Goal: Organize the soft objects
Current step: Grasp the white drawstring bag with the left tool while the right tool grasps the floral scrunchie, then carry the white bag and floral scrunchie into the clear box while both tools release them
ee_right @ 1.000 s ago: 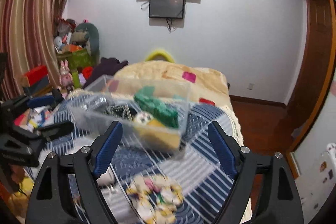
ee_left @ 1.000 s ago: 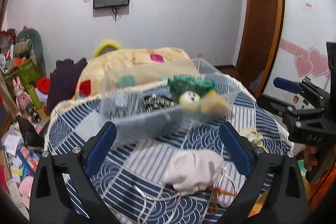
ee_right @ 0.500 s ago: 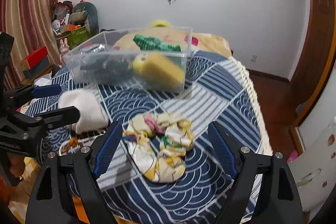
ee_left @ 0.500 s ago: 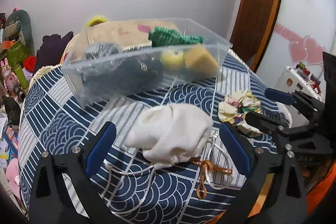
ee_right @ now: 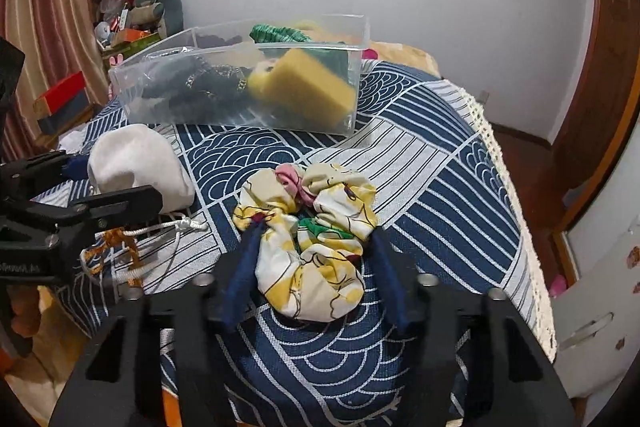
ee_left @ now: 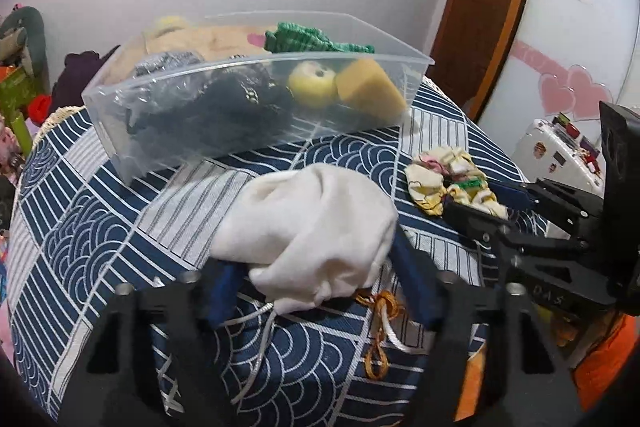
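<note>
We had the left gripper (ee_left: 316,267) clamped on the white drawstring pouch (ee_left: 316,223). Our right gripper (ee_right: 316,259) was pressed against the floral scrunchie (ee_right: 312,235) on both sides, near the clear bin (ee_right: 240,87).

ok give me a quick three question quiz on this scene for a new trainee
1. True or false: the yellow sponge lies on the tablecloth outside the clear bin.
2. Which item sits between the right gripper fingers? A) white drawstring pouch B) floral scrunchie C) green knit item
3. Fill in: the left gripper fingers flank the ____ pouch.

Key: 1 false, it is inside the bin; 2 B; 3 white.
</note>
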`<state>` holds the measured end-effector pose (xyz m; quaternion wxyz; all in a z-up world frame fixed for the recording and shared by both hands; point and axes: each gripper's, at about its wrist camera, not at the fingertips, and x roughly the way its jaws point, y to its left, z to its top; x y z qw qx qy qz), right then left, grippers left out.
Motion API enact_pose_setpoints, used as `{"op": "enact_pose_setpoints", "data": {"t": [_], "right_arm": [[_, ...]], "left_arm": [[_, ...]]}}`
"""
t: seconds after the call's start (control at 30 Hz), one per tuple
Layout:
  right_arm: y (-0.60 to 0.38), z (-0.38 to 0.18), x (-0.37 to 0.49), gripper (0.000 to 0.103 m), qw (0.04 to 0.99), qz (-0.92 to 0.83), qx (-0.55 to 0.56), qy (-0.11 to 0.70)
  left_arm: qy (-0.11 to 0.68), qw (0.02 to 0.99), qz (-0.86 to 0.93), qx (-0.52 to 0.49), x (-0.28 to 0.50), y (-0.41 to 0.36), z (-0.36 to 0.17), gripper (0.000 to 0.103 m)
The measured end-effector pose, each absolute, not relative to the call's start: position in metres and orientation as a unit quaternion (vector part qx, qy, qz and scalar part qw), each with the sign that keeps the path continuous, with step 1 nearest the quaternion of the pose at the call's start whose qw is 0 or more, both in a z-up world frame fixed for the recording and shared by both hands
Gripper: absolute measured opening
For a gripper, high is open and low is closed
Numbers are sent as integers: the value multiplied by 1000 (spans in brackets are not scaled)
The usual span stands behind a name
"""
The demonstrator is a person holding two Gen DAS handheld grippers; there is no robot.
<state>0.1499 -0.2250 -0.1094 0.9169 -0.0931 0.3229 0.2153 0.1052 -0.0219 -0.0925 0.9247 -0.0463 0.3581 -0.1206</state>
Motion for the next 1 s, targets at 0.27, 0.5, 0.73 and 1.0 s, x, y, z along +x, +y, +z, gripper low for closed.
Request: {"op": "enact_pose_setpoints", "data": {"t": [0.27,0.5,0.73,1.0], "right_arm": [[-229,-103,149,18,919,219,-79,318],[-234,-78,147,17,928,226,-62,289],[-225,-47,151,17,939,230,-62,247],[-205,-12,168,17,946,250,-49,200]], "left_arm": [[337,932,-121,-52,98,-18,-83,37],[302,946,-102,-59,90,-5,-59,37],[240,966,-69,-59,91,12,-13,37],[198,978,-38,-53,98,28,23,37]]}}
